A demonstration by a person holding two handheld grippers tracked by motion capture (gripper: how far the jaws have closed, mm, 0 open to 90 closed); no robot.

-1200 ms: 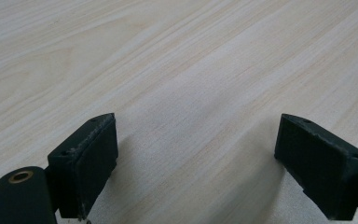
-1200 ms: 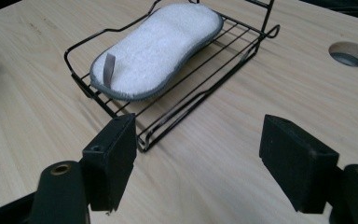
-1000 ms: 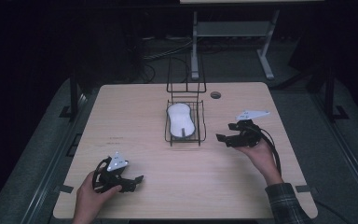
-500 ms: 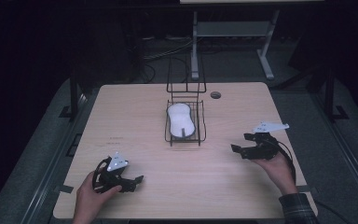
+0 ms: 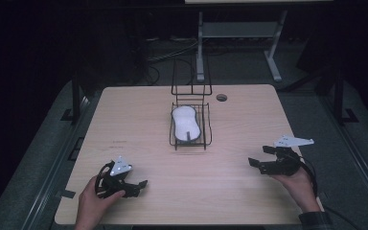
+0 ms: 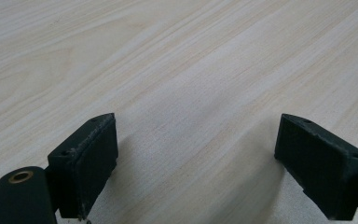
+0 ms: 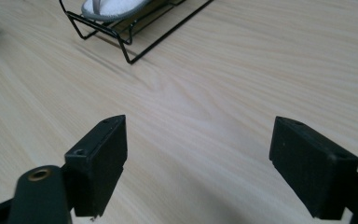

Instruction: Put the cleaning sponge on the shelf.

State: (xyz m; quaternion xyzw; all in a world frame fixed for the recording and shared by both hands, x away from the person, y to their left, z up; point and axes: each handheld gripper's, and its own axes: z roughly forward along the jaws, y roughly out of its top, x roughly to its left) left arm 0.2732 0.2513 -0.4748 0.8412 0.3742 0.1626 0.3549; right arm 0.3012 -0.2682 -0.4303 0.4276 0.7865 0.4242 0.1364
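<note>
The white, oval, soft-looking slipper lies flat in the black wire rack, which stands at the middle of the pale wooden bench. From that rack the right hand-held gripper sits well apart toward the bench's right near corner, its jaws spread with only bare wood between them, having just been opening. The left hand-held gripper rests well apart from the rack at the left near corner, jaws likewise wide and empty.
</note>
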